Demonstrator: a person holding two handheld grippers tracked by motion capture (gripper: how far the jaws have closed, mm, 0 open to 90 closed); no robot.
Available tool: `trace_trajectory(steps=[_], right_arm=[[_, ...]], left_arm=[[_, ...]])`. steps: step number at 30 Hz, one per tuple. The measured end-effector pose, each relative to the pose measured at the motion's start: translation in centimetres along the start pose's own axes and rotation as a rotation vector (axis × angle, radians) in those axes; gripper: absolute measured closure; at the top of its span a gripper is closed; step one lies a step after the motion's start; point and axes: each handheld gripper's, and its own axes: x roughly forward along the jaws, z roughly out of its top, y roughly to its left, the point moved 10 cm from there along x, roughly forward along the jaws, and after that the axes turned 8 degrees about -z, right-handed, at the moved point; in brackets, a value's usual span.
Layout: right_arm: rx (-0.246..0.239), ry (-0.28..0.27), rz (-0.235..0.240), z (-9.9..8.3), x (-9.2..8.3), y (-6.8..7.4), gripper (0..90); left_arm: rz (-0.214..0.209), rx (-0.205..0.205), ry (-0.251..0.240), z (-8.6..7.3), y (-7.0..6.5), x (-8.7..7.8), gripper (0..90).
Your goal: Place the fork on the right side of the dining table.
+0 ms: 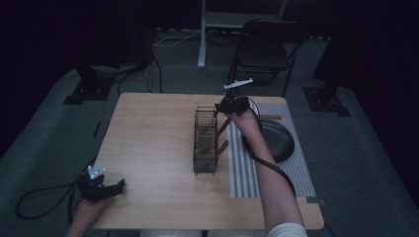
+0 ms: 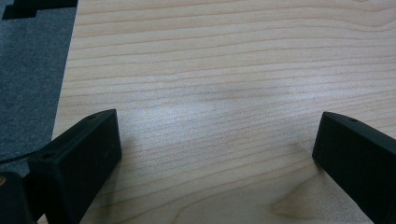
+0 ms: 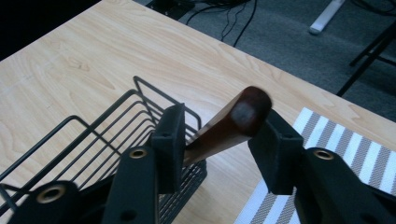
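Observation:
A black wire rack (image 1: 205, 140) stands in the middle of the wooden table (image 1: 153, 148). Two brown wooden handles lean out of its right side. My right gripper (image 1: 230, 106) is at the rack's far right corner, over the upper handle (image 1: 223, 127). In the right gripper view, the rounded end of that wooden handle (image 3: 243, 116) lies slantwise between the two black jaws of the right gripper (image 3: 223, 119), with both pads against it. My left gripper (image 1: 116, 187) rests low at the table's front left corner, its jaws of the left gripper (image 2: 215, 135) wide apart over bare wood.
A striped grey-and-white mat (image 1: 247, 168) covers the table's right side, with a dark round pan (image 1: 276, 140) on it. The second wooden handle (image 1: 223, 146) sticks out lower down the rack. A folding chair (image 1: 262, 49) stands beyond the table. Cables lie on the grey carpet.

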Motion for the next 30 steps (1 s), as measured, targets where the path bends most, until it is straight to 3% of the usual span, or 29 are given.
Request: trace_trajectory(steps=[3,5,15,20,26,30], right_arm=[[-0.003,-0.001,0.027,-0.1,-0.1,0.3,66.9],[-0.007,0.001,0.038,0.0,-0.1,0.5,69.0],[0.004,-0.009,0.191,0.1,-0.9,1.8,80.2],[-0.014,-0.017,0.195,0.1,-1.1,1.9,80.6],[0.001,-0.046,0.204,0.6,-2.0,1.5,80.6],[-0.024,-0.063,0.185,1.0,-3.1,1.5,80.7]], left_arm=[[0.0,0.0,0.0,0.0,0.0,0.0,1.6],[0.0,0.0,0.0,0.0,0.0,0.0,1.6],[0.0,0.0,0.0,0.0,0.0,0.0,1.6],[0.0,-0.001,0.0,0.0,0.0,0.0,1.6],[0.0,0.0,0.0,0.0,0.0,0.0,1.6],[0.0,0.0,0.0,0.0,0.0,0.0,1.6]])
